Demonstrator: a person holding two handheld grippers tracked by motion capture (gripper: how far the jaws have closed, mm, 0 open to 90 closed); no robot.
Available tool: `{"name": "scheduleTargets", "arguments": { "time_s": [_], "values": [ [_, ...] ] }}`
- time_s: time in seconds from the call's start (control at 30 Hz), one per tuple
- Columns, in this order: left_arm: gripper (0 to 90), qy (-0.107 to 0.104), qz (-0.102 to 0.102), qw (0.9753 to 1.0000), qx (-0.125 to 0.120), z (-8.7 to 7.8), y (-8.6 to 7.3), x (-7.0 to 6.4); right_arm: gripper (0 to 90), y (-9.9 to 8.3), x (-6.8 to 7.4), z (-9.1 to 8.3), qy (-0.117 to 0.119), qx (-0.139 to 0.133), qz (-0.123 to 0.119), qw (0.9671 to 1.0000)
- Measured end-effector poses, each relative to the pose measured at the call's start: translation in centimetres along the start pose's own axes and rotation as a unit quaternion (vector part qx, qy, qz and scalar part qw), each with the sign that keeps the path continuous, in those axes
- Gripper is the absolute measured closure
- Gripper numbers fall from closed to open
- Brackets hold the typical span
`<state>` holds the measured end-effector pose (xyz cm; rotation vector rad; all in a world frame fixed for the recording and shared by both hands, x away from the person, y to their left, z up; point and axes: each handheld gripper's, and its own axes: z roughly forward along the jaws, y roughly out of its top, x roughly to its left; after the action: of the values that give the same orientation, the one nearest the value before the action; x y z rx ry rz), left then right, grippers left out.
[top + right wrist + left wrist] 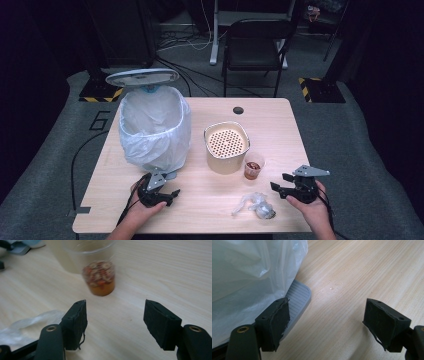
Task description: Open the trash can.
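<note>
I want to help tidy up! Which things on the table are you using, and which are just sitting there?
Being used: left gripper by the bin pedal; right gripper facing the food cup.
Just sitting: beige strainer pot, crumpled plastic wrap, black chair.

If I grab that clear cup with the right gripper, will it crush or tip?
The cup looks like thin clear plastic, so it would probably flex under a hard squeeze. It holds liquid and food bits only near the bottom, so it should sit fairly stable but could slosh if tilted. The right gripper is open, facing it.
</note>
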<state>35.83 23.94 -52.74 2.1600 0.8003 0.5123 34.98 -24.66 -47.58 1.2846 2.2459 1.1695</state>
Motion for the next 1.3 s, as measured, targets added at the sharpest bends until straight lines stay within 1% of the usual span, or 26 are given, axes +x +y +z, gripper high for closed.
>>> {"name": "scheduleTargets", "arguments": {
  "time_s": [0.07,0.1,0.17,0.23,0.3,0.43,0.47,0.5,0.53,0.6,0.67,0.77,0.8,0.83,0.87,0.9,0.93,0.97,1.0,1.07,1.2,1.23,1.3],
  "values": [
    [20.8,0.006,0.003,1.0,-0.003,0.1,-0.1,-0.1,34.9,-0.1,0.7,-0.2,0.012,0.008,-0.015,0.9998],
    [20.8,0.006,0.005,1.0,0.0,0.0,0.0,-0.1,35.3,-0.2,1.0,-0.4,0.016,0.014,-0.021,0.9995],
    [20.8,0.007,0.006,1.0,0.0,0.1,0.0,-0.2,35.3,-0.3,1.4,-0.7,0.014,0.018,-0.025,0.9994],
    [20.8,0.011,0.006,0.9999,-0.002,0.1,-0.1,-0.3,35.4,-0.4,1.6,-0.9,0.019,0.018,-0.026,0.9993],
    [20.8,0.011,0.01,0.9999,0.002,0.1,0.0,-0.3,35.5,-0.5,1.8,-1.0,0.023,0.017,-0.026,0.9993],
    [20.8,0.011,0.011,0.9999,0.002,0.1,0.0,-0.3,35.6,-0.6,2.1,-1.1,0.028,0.015,-0.029,0.9991],
    [20.8,0.012,0.005,0.9999,0.001,0.1,0.0,-0.4,35.7,-0.6,2.2,-1.2,0.034,0.015,-0.035,0.9987],
    [20.8,0.016,0.006,0.9998,-0.001,0.2,-0.1,-0.4,35.9,-0.6,2.3,-1.2,0.036,0.015,-0.038,0.9985],
    [20.8,0.015,0.008,0.9999,0.001,0.1,0.0,-0.5,36.1,-0.6,2.4,-1.2,0.038,0.017,-0.039,0.9984],
    [20.8,0.019,0.007,0.9998,-0.001,0.2,-0.1,-0.5,36.1,-0.7,2.6,-1.3,0.043,0.018,-0.045,0.9979],
    [20.8,0.02,0.008,0.9998,-0.001,0.2,-0.1,-0.6,36.1,-0.8,2.9,-1.3,0.042,0.018,-0.042,0.9981],
    [20.8,0.02,0.007,0.9998,-0.001,0.2,-0.1,-0.6,35.8,-1.0,3.3,-1.5,0.048,0.019,-0.049,0.9975],
    [20.8,0.016,0.008,0.9998,0.003,0.2,0.0,-0.5,35.6,-1.1,3.5,-1.5,0.05,0.018,-0.051,0.9973],
    [20.9,0.02,0.007,0.9998,-0.001,0.2,-0.1,-0.6,35.4,-1.2,3.7,-1.6,0.048,0.018,-0.05,0.9974],
    [20.9,0.017,0.008,0.9998,0.002,0.2,0.0,-0.5,35.4,-1.2,3.8,-1.7,0.05,0.018,-0.051,0.9973],
    [20.8,0.016,0.008,0.9998,0.002,0.2,0.0,-0.5,35.3,-1.3,4.0,-1.8,0.055,0.016,-0.057,0.9967],
    [20.8,0.017,0.008,0.9998,0.002,0.2,0.0,-0.5,35.3,-1.3,4.1,-1.9,0.056,0.016,-0.056,0.9967],
    [20.9,0.017,0.008,0.9998,0.002,0.2,0.0,-0.5,35.3,-1.4,4.3,-1.9,0.06,0.014,-0.061,0.9962],
    [20.9,0.017,0.007,0.9998,0.002,0.2,0.0,-0.5,35.4,-1.4,4.4,-1.9,0.064,0.015,-0.061,0.996],
    [20.9,0.018,0.007,0.9998,0.002,0.2,0.0,-0.6,35.4,-1.7,4.7,-1.8,0.073,0.016,-0.073,0.9945],
    [20.9,0.018,0.007,0.9998,0.002,0.2,0.0,-0.6,35.4,-1.9,4.9,-1.4,0.081,0.016,-0.073,0.9939],
    [20.9,0.018,0.006,0.9998,0.002,0.2,0.0,-0.5,35.4,-2.0,5.0,-1.3,0.084,0.02,-0.071,0.9937],
    [20.9,0.02,0.006,0.9998,0.0,0.2,0.0,-0.6,35.7,-2.2,5.1,-0.9,0.086,0.024,-0.079,0.9929]
  ]
}}
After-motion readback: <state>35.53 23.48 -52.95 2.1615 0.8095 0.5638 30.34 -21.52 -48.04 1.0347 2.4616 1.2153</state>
